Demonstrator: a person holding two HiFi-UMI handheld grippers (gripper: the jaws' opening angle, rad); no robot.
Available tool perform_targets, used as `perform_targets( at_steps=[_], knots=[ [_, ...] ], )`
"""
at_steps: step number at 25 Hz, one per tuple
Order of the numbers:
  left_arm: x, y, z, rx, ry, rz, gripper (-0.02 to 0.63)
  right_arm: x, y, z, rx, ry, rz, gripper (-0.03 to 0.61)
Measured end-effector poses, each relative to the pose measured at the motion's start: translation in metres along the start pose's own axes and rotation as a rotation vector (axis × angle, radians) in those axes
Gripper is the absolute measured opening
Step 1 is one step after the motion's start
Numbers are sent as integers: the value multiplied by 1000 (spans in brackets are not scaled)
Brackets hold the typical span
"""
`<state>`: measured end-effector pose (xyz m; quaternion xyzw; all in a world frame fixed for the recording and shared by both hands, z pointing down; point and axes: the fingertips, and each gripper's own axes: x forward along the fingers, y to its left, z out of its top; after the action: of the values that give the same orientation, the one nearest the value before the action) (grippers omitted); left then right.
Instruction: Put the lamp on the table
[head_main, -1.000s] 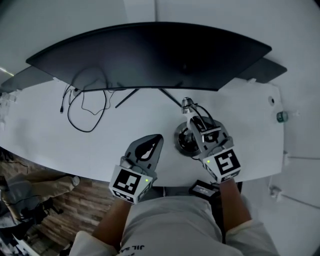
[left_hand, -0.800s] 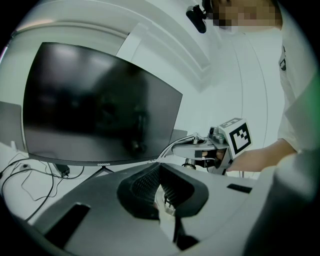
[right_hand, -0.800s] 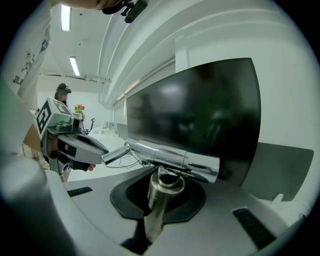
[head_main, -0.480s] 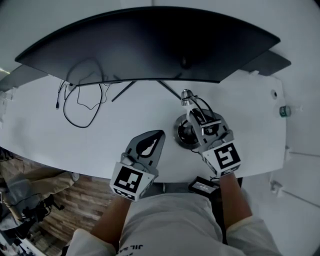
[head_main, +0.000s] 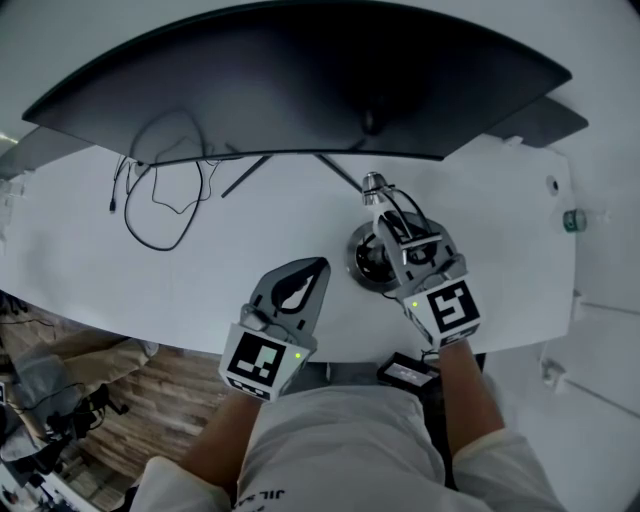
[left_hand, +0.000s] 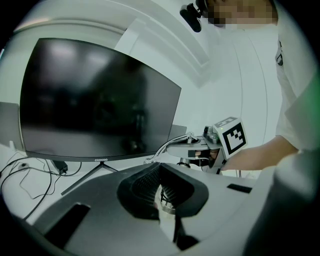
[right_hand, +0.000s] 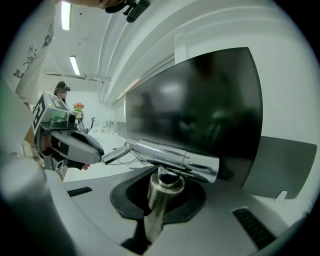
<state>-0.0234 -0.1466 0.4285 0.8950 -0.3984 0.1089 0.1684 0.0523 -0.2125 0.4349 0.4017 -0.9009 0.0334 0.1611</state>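
The right claw (head_main: 394, 236) is clamped on the upright stem of the lamp (head_main: 368, 262), just under its chrome head. The lamp's round base is over the bench (head_main: 250, 255) near the front edge, right of the middle and just in front of the monitor (head_main: 300, 90) stand's right leg. Whether the base already rests on the bench I cannot tell. The left claw (head_main: 314, 274) hovers just beside it to the left, jaws together and holding nothing.

The step in hand looks like the set-down. It would go best with the stem kept plumb and lowered straight, so that the base meets the bench flat rather than on its rim. The jaws should part only once the weight is carried. The base sits close to the front edge, so a little push toward the monitor seems safer, short of its leg.

Against the earlier frames little differs. The grip is the same, the lamp keeps its place by the stand leg, and the left claw has not stirred. The camera itself has shifted a little.
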Motion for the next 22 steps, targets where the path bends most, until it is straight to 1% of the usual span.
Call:
perform_targets(
  at_steps=[6,9,22],
  knots=[
    [1,1,-1,-3,5,5,2,4,-3,-4,10,0,-5,41],
    [2,1,-1,-4,5,8,2,6,-4,-7,-10,9,4,41],
    [3,1,-2,-12,6,10,2,8,1,-12,-41,14,9,41]
  ],
)
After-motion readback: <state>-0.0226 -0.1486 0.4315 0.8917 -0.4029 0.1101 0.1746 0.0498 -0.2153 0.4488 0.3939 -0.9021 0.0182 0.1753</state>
